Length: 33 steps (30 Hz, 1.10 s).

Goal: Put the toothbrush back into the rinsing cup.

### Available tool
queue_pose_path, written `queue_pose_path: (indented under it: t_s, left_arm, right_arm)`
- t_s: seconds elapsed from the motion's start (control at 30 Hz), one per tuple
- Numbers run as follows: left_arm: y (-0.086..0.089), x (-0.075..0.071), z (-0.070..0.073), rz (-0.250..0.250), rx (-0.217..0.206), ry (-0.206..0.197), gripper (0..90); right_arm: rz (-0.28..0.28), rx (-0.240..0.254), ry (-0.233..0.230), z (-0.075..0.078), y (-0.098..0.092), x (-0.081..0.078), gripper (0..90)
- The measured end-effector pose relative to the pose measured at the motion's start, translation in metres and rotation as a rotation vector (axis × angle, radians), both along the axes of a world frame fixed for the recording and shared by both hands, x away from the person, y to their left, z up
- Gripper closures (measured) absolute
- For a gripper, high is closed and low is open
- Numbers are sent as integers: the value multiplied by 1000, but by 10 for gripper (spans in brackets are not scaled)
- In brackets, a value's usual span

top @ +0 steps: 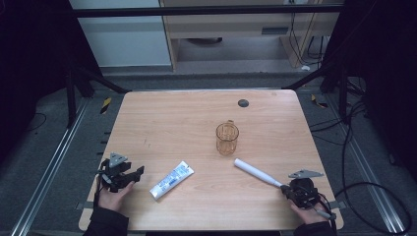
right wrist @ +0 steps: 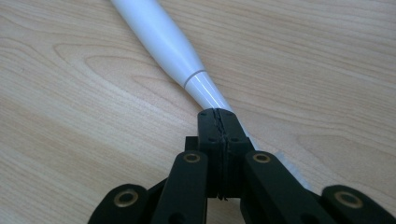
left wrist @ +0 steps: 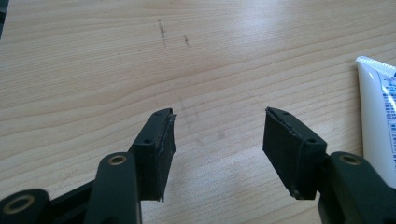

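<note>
Over on the left we have the left hand [top: 114,196] resting near the table's [top: 196,113] front corner, palm up under the left gripper [top: 129,175], which points toward the toothpaste tube [top: 171,180] lying just beside it. From the left gripper view its jaws stand spread with bare wood between them, and the toothpaste tube [left wrist: 377,116] runs off the right edge of that view, so we read none of its print. Moving toward the middle, an amber glass mug [top: 227,138] stands upright, well apart from both hands. On the right, a white toothbrush [top: 255,172] lies slanted on the table, its thick handle end toward the mug. The right hand [top: 309,214] sits low at the front edge, partly cut off by the frame, holding the right gripper [top: 287,191] at the brush's narrow end. In the right gripper view the jaws are pressed together right over the toothbrush's [right wrist: 163,42] neck; whether they actually pinch it we cannot quite tell, as they hide the bristle end.
</note>
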<state>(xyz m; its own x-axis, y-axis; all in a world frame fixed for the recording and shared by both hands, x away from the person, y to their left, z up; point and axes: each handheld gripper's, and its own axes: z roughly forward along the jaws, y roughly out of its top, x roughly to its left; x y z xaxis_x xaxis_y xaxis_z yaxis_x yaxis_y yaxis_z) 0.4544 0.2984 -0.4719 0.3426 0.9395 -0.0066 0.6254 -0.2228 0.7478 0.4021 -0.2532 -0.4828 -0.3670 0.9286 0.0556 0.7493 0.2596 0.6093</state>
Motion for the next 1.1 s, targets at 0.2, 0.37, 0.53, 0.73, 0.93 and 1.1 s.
queue_pose_path:
  t_s: [0.2, 0.37, 0.53, 0.73, 0.93, 1.1]
  left_arm:
    - [0, 0, 0, 2, -3, -1, 428]
    - [0, 1, 0, 0, -2, 0, 428]
    - [0, 1, -1, 2, -3, -1, 428]
    - [0, 1, -1, 1, -2, -1, 426]
    - [-1, 1, -1, -2, 4, 1, 422]
    - [-1, 2, -1, -3, 6, 3, 421]
  right_arm:
    - [-15, -2, -7, 0, -3, 5, 897]
    - [-22, -12, -14, -1, -3, 10, 896]
    - [-19, 8, -27, 4, -2, 10, 891]
    - [-9, 39, -87, 16, 2, 13, 898]
    - [10, 76, -154, 26, 25, 25, 900]
    - [27, 113, -191, 31, 44, 37, 900]
